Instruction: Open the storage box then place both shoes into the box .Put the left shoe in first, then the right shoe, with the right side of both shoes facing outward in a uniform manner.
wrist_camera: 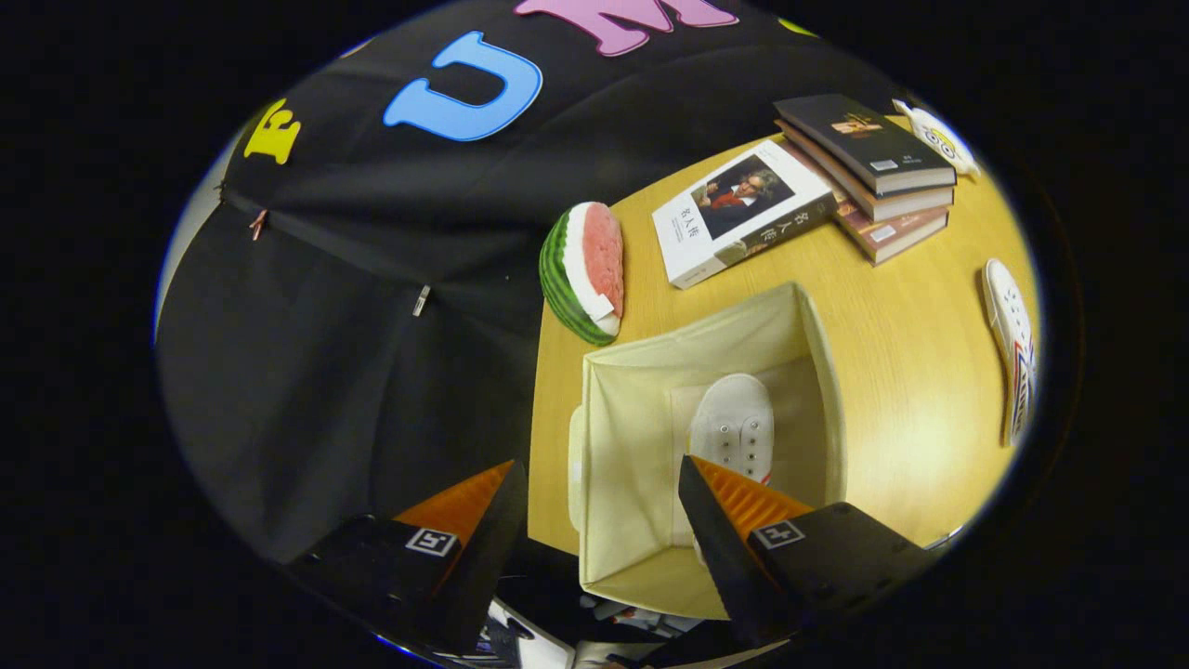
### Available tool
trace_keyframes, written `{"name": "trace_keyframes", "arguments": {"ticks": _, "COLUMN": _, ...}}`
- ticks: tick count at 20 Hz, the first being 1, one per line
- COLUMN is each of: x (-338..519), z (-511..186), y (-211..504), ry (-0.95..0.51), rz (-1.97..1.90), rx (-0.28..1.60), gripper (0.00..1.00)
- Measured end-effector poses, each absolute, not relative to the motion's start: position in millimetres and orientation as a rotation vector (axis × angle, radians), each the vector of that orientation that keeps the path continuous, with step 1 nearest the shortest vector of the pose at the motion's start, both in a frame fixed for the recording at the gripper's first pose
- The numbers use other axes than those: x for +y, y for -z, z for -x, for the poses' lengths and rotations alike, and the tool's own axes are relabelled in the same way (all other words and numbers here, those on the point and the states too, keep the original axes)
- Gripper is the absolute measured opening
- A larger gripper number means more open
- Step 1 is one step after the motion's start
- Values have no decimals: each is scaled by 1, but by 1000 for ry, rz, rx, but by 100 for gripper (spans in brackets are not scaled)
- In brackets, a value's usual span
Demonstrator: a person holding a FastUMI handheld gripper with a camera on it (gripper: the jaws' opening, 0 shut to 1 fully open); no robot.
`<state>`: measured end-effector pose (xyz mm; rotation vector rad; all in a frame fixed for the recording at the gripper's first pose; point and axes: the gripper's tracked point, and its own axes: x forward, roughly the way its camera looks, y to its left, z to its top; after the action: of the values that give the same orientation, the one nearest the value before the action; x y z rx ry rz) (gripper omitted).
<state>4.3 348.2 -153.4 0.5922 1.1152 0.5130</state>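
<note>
A cream fabric storage box (632, 409) stands open on the wooden table, directly below my fingers. One white lace-up shoe (734, 427) lies inside it against the box's right wall, toe pointing away from me. The other white shoe (1012, 348), with red and blue marks on its side, lies on the table well to the right of the box. My gripper (599, 502) hovers above the box's near half with its fingers spread wide and nothing between them. The right finger hides the heel of the shoe in the box.
A watermelon-slice toy (585, 274) stands just beyond the box's far left corner. A white book (738, 212) and a stack of dark books (873, 172) lie farther back. A small white figure (938, 137) sits behind the stack. The table's left edge (539, 390) runs beside the box.
</note>
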Motion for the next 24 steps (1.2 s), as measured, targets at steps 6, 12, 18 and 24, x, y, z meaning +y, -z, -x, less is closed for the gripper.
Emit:
{"name": "trace_keyframes", "arguments": {"ticks": 6, "x": 253, "z": -16, "y": 142, "ry": -441, "rz": -471, "rx": 1013, "gripper": 99}}
{"name": "trace_keyframes", "arguments": {"ticks": 12, "x": 118, "z": -26, "y": 162, "ry": -264, "rz": -372, "rx": 994, "gripper": 99}}
{"name": "trace_keyframes", "arguments": {"ticks": 18, "x": 0, "z": -33, "y": 199, "ry": -95, "rz": -386, "rx": 1031, "gripper": 99}}
{"name": "trace_keyframes", "arguments": {"ticks": 24, "x": -74, "z": -34, "y": 257, "ry": -20, "rz": -383, "rx": 1131, "gripper": 99}}
